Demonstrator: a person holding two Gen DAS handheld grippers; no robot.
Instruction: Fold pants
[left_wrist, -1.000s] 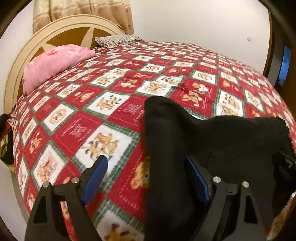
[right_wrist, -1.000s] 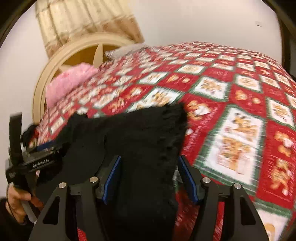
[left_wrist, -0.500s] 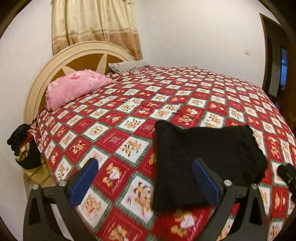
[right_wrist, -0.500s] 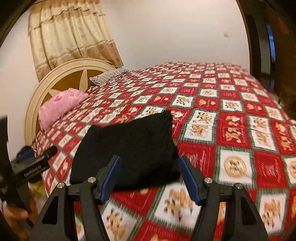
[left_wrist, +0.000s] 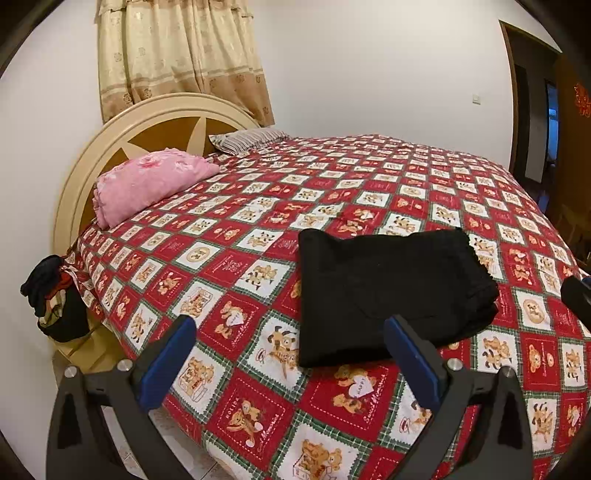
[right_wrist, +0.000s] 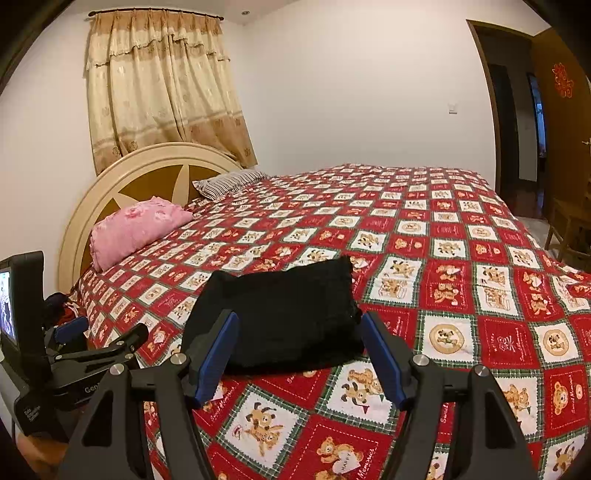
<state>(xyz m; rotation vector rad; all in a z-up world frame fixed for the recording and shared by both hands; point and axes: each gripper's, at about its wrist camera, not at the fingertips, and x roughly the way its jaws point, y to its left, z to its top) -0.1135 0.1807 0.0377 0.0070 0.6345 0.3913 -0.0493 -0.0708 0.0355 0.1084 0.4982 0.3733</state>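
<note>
The black fabric pants (left_wrist: 391, 295) lay as a compact, squared, several-layered bundle on the red-and-white teddy-bear patchwork bedspread (left_wrist: 332, 192), near the bed's front edge. From the left wrist view the bundle sat at about one o'clock of the left gripper (left_wrist: 291, 354); from the right wrist view it sat at twelve o'clock, just beyond the right gripper (right_wrist: 299, 350).

Judging by that tidy shape, the folding looked finished, with nothing obvious left except perhaps squaring an edge.

The left gripper's blue-padded jaws were spread wide with nothing in them. The right gripper's jaws also stood apart and empty, clear of the cloth.

No container appeared. A pink ruffled pillow (left_wrist: 147, 184) rested at ten o'clock by the cream round headboard (left_wrist: 110, 140).
</note>
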